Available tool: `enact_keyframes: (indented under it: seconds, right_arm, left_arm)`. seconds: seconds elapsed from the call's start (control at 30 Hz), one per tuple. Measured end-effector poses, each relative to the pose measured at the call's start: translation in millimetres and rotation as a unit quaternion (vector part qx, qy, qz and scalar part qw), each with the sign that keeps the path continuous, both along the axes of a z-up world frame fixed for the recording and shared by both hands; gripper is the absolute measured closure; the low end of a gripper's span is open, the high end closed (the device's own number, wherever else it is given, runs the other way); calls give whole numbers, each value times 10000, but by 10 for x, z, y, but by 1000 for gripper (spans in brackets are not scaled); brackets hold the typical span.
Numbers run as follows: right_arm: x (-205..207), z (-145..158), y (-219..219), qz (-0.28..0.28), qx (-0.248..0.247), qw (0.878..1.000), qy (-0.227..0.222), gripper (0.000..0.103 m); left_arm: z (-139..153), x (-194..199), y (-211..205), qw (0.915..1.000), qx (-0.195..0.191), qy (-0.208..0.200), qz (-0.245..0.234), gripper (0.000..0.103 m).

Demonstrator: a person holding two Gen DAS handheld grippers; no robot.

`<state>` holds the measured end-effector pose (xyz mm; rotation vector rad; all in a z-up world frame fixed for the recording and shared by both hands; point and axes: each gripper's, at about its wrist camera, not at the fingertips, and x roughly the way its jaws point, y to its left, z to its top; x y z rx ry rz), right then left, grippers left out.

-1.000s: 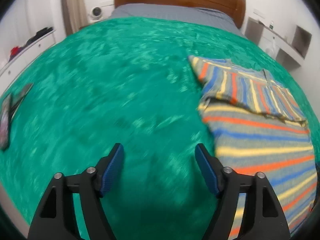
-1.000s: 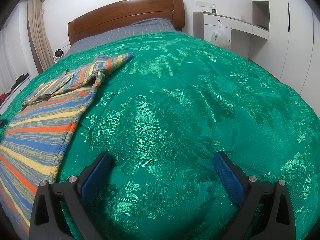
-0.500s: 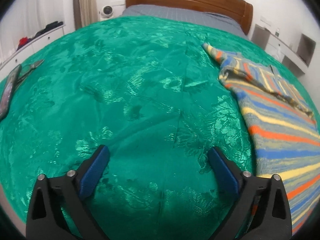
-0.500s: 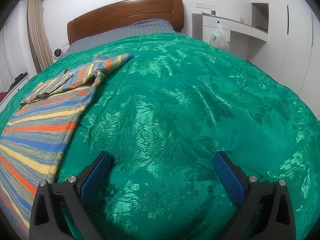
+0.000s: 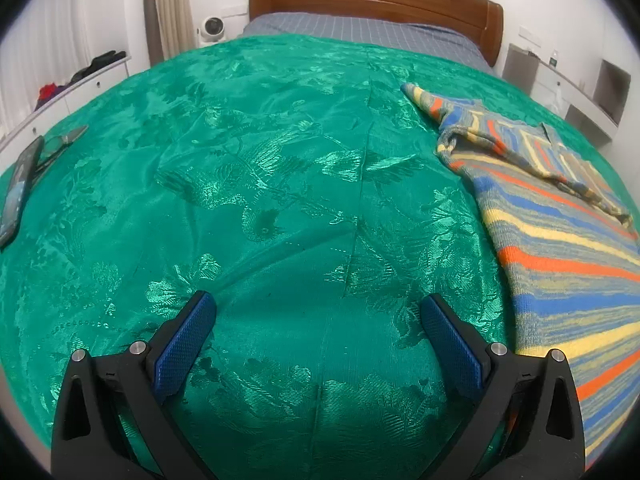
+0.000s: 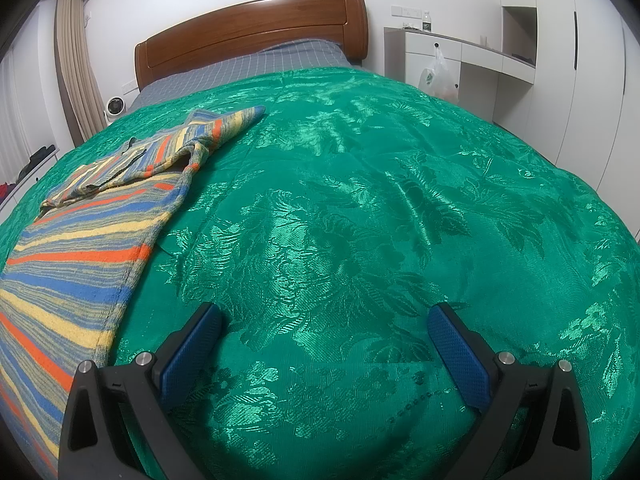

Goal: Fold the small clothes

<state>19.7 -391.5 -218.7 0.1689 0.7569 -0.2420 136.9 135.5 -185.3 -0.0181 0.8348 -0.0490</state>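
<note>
A striped knit garment (image 5: 560,248) in grey, blue, yellow and orange lies flat on the green bedspread (image 5: 280,184), with its upper part and sleeves folded over at the far end. It is at the right in the left wrist view and at the left in the right wrist view (image 6: 84,240). My left gripper (image 5: 318,344) is open and empty over bare bedspread, left of the garment. My right gripper (image 6: 324,348) is open and empty over bare bedspread (image 6: 380,208), right of the garment.
A phone (image 5: 18,196) and a pair of glasses (image 5: 60,144) lie at the bed's left edge. A wooden headboard (image 5: 376,4) and a grey sheet are at the far end. White cabinets with a plastic bag (image 6: 438,76) stand to the right. A small fan (image 6: 114,106) is by the curtain.
My left gripper has opened wider and swung left, away from the garment, which now sits further right in its view. The right gripper has barely moved.
</note>
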Motion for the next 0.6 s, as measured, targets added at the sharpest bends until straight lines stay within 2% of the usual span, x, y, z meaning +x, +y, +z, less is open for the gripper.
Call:
enact_keyframes:
  seconds: [0.6]
  right_arm:
    - [2,-1,-1,-24,-12,10000,2,1]
  left_arm:
    - [-1,-1,0,10000,15,-10,8,1]
